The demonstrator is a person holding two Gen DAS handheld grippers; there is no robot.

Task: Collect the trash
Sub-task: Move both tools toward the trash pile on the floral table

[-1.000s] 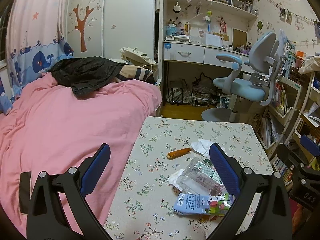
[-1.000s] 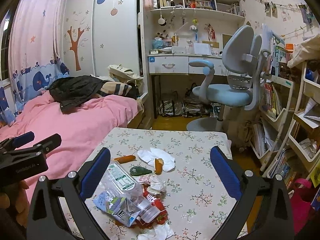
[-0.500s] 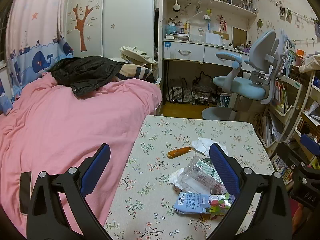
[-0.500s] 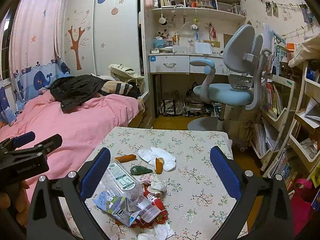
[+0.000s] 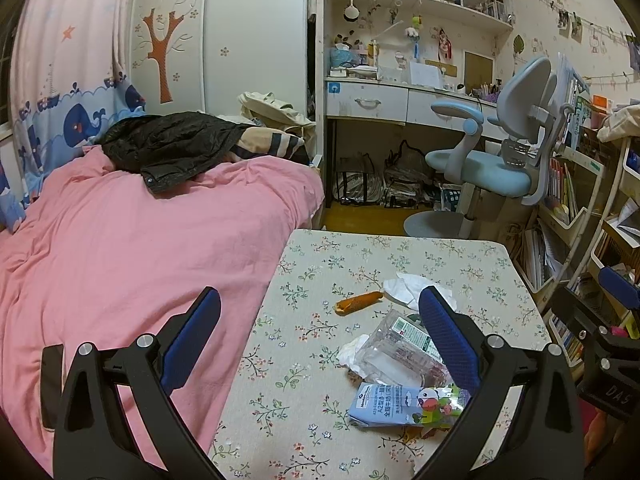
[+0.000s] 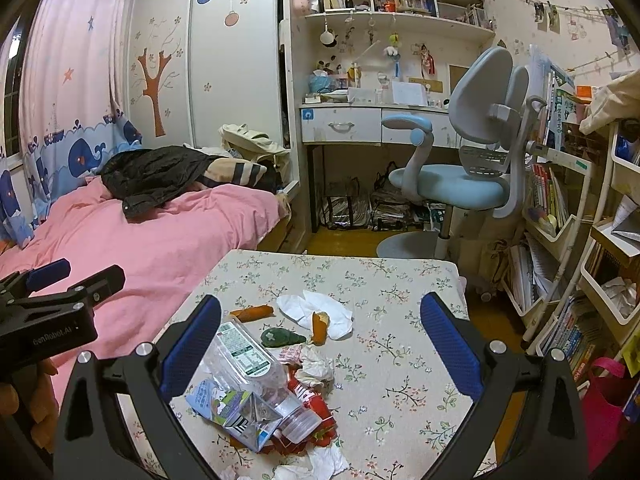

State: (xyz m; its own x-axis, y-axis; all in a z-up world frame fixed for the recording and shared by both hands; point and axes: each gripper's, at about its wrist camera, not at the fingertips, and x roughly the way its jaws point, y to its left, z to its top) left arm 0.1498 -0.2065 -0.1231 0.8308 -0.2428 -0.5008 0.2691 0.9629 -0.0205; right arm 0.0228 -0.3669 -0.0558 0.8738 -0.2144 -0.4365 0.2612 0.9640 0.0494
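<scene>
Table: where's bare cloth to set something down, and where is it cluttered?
The table is free along its far edge toward the desk chair, and down its right side past the white tissue. The near-left is crowded: plastic bottle, milk carton, red wrapper, crumpled tissues.

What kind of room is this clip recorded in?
Most likely a child's bedroom: a bed with a pink cover, a study desk with a blue chair, and whale-print curtains.
</scene>
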